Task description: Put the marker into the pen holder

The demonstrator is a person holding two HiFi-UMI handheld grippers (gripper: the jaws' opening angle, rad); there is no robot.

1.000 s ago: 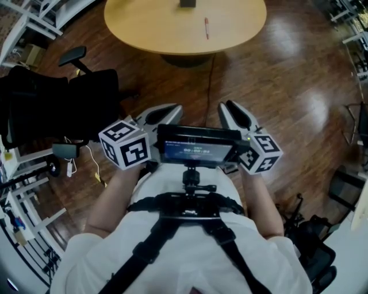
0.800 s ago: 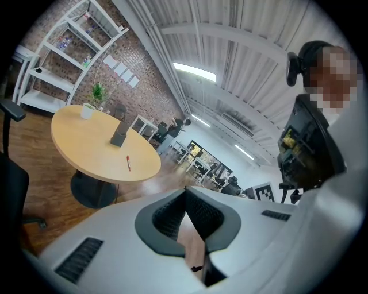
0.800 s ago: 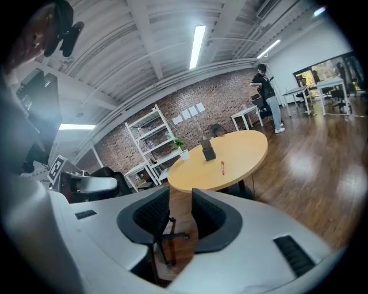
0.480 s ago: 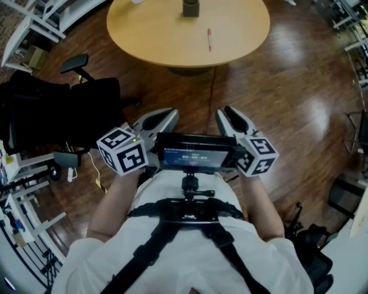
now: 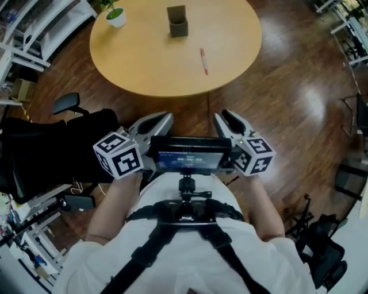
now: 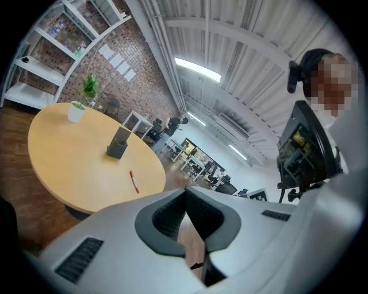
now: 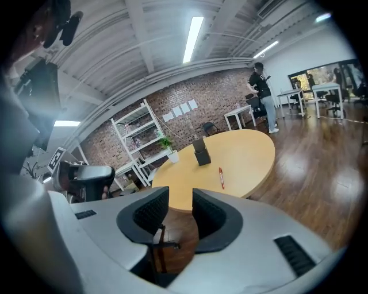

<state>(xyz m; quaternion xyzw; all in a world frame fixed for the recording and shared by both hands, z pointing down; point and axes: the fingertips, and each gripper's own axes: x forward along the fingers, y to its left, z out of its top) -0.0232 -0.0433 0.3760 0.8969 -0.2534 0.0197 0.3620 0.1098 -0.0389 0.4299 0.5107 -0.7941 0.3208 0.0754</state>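
A red marker [image 5: 203,61] lies on the round wooden table [image 5: 144,69], a little right of and nearer than the dark square pen holder [image 5: 177,28]. Both grippers are held close to the person's chest, well short of the table. My left gripper [image 5: 160,119] has its jaw tips touching with nothing between them [image 6: 185,191]. My right gripper [image 5: 226,118] stands open with an empty gap [image 7: 180,194]. The left gripper view shows the marker [image 6: 133,181] and holder [image 6: 118,143] far ahead. The right gripper view also shows the marker [image 7: 221,177] and holder [image 7: 201,154].
A small potted plant [image 5: 115,16] stands at the table's far left. A black office chair [image 5: 52,149] is beside my left gripper, and white shelving [image 5: 34,28] stands behind it. A screen [image 5: 187,154] sits between the grippers. A person [image 7: 261,86] stands far off.
The view has advanced toward the table: the pen holder and the plant have come fully into sight. Both grippers keep their place by the chest.
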